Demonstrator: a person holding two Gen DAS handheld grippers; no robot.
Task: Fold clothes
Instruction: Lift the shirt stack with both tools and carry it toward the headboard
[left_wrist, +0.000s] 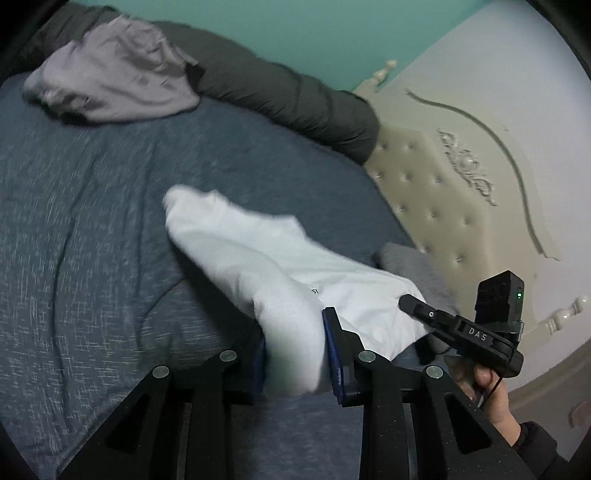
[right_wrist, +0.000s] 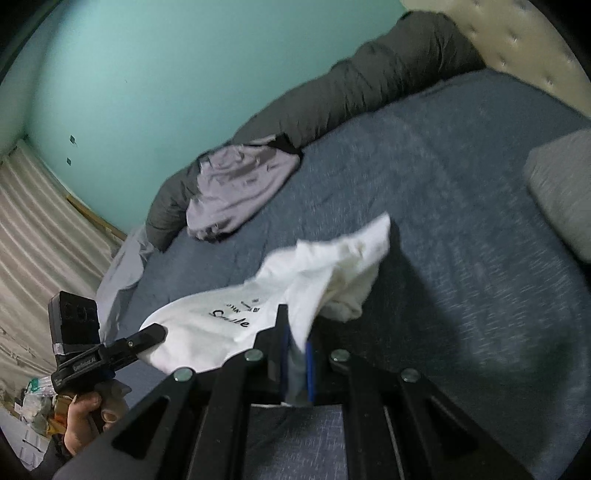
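Note:
A white T-shirt (left_wrist: 258, 258) with black print hangs lifted above the blue bedspread (left_wrist: 74, 221). My left gripper (left_wrist: 295, 354) is shut on a thick bunch of its fabric. In the left wrist view my right gripper (left_wrist: 410, 301) shows at the right, clamped on the shirt's other edge. The right wrist view has the white T-shirt (right_wrist: 221, 325) stretched between both tools. There my right gripper (right_wrist: 297, 354) is shut on a thin fold. My left gripper (right_wrist: 159, 332), held by a hand (right_wrist: 81, 417), grips the shirt's left edge.
A lilac garment (left_wrist: 110, 81) lies crumpled at the far side of the bed (right_wrist: 443, 184), against a rolled dark grey duvet (left_wrist: 277, 88). A grey pillow (right_wrist: 561, 192) sits by the tufted cream headboard (left_wrist: 424, 184). Teal wall behind; curtain (right_wrist: 37, 229) at the left.

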